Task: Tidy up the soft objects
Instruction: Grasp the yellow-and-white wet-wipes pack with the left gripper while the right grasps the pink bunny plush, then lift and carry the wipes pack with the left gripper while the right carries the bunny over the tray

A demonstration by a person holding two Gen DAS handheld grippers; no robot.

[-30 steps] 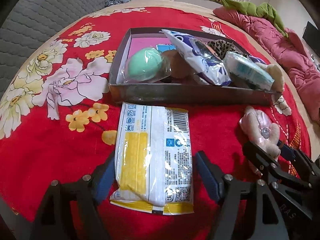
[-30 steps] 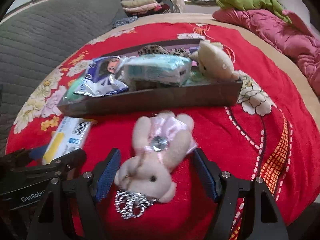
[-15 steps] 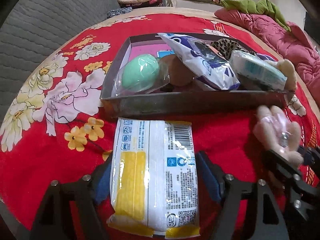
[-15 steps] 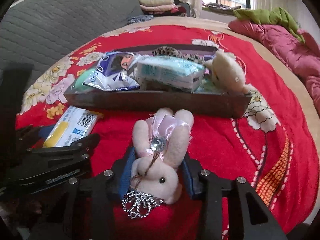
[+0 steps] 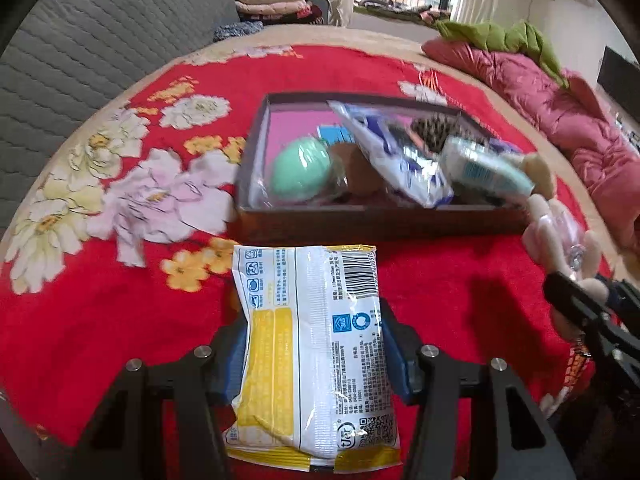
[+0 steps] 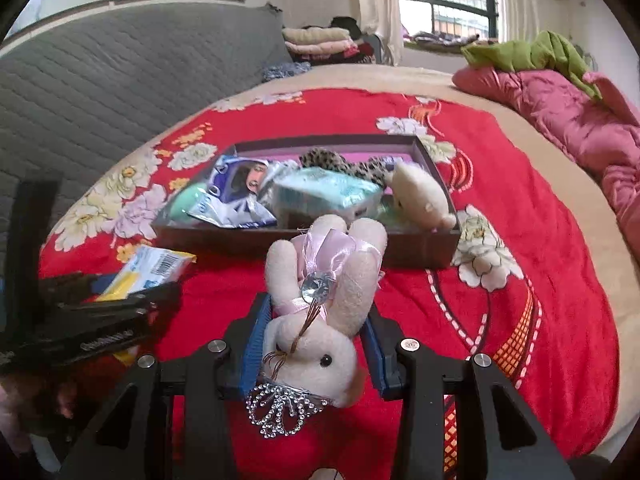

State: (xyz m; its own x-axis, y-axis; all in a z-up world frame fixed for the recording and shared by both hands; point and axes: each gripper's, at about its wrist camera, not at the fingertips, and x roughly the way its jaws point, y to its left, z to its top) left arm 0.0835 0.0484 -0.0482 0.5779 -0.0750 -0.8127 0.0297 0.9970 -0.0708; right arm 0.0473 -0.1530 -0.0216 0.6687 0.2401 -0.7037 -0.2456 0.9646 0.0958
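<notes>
My left gripper (image 5: 314,354) is shut on a yellow and white tissue pack (image 5: 316,344) and holds it above the red bedspread. My right gripper (image 6: 314,346) is shut on a pink plush bunny (image 6: 320,300) with a bow, a gem and a rhinestone tiara, lifted off the bed. The dark shallow box (image 5: 380,222) lies ahead, also in the right wrist view (image 6: 420,248). It holds a green ball (image 5: 302,168), a blue and white bag (image 5: 392,152), a teal tissue pack (image 6: 324,192), a cream plush (image 6: 420,196) and a leopard cloth (image 6: 340,162).
The red floral bedspread (image 5: 120,280) covers the bed. A grey quilted headboard (image 6: 120,80) stands at the left. A pink quilt (image 6: 580,120) and green cloth (image 6: 532,50) lie at the right. Folded clothes (image 6: 316,38) are stacked at the back.
Both grippers closed, the left on the tissue pack and the right on the bunny. Both then rose off the bedspread with their objects.
</notes>
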